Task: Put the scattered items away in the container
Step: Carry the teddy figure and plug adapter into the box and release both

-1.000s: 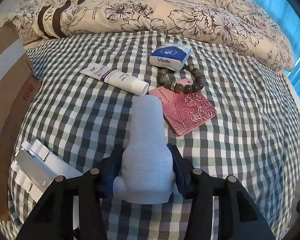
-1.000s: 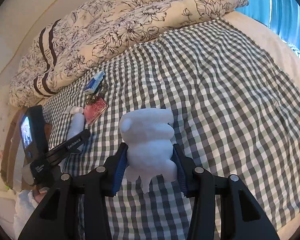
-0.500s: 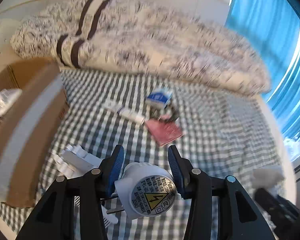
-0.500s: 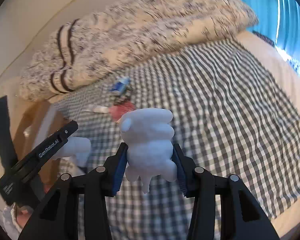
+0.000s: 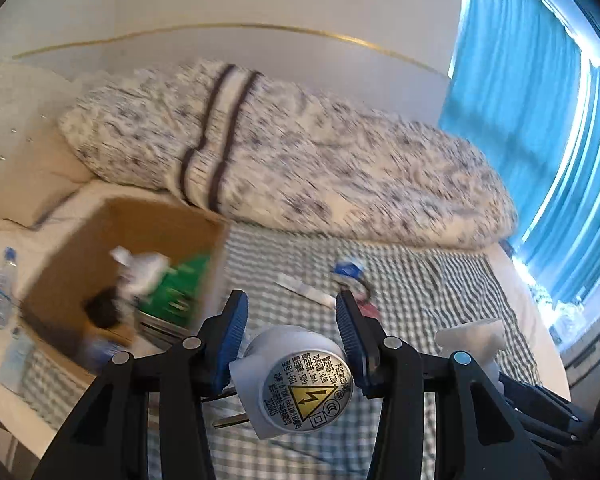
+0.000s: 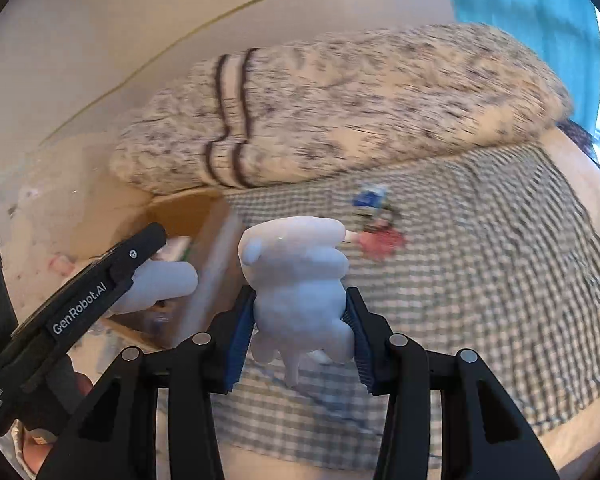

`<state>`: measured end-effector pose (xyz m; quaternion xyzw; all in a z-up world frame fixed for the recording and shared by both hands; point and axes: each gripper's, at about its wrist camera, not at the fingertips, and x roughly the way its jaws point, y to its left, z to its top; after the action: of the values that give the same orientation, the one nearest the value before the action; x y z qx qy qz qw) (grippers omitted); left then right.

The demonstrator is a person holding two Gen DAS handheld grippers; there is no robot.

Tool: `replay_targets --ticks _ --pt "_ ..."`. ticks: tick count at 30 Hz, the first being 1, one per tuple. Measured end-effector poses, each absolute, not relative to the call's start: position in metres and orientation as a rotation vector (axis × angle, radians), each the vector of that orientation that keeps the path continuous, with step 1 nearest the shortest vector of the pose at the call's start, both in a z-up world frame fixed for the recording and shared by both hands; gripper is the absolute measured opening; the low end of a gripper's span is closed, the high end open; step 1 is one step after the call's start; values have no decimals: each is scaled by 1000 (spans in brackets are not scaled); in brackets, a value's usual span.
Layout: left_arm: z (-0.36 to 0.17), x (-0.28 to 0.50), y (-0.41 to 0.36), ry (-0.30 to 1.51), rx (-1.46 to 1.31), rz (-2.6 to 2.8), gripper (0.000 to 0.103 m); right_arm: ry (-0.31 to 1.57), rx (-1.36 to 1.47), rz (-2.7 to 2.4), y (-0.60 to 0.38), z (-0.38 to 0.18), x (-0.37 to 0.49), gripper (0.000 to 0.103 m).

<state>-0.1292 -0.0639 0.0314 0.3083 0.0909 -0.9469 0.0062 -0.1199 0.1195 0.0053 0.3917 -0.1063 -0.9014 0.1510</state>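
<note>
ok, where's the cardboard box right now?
Left wrist view: the cardboard box sits open at the left, at the edge of the checked sheet, just below the rolled quilt.

Wall [image 5: 260, 4]: plain off-white, crossed by a thin curved gold line [image 5: 228, 26].
Bed [image 5: 440, 280]: covered in a green-and-white checked sheet, taking up most of the lower view.
Duvet [image 5: 320, 168]: cream with a dark floral print and two dark stripes, bunched along the far side of the bed, against the wall.
Curtain [image 5: 532, 128]: bright blue, hanging at the right.
Light: daylight through the curtain gaps, brightest at the right edge.
Focus: motion-blurred throughout.
</note>
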Motion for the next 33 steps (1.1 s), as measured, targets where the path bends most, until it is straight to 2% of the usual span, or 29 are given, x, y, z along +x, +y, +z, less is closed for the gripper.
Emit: replay_targets --ticks 6,15,16,17,18,19,20,28,33 --pt "47 -127 -145 312 909 -2870 47 -227 1115 -2430 20 15 -142 44" --pt "-1 -162 -219 369 1020 -2744 47 -62 1203 -2310 -84 -32 -179 44" --pt "-7 -166 -224 385 1029 -2727 48 -65 1198 -2304 -86 -36 -182 50" --pt "-11 -168 -228 392 1037 -2717 53 -82 1195 -2298 -87 -39 -185 60" --pt "-15 -171 -232 395 1043 -2709 61 -109 1198 -2291 -87 -42 -190 80" --pt "-17 -173 -235 404 1031 -2702 82 -129 1204 -2298 -85 -45 -193 83" --pt "-17 -173 -237 409 1008 -2692 94 -139 1201 -2313 -82 -46 -195 83" --pt "-13 -174 -230 387 1012 -2691 95 -248 1160 -2369 -40 -38 -200 83" --pt "-5 -166 -202 365 1026 -2701 95 -294 1137 -2484 19 -22 -194 83"
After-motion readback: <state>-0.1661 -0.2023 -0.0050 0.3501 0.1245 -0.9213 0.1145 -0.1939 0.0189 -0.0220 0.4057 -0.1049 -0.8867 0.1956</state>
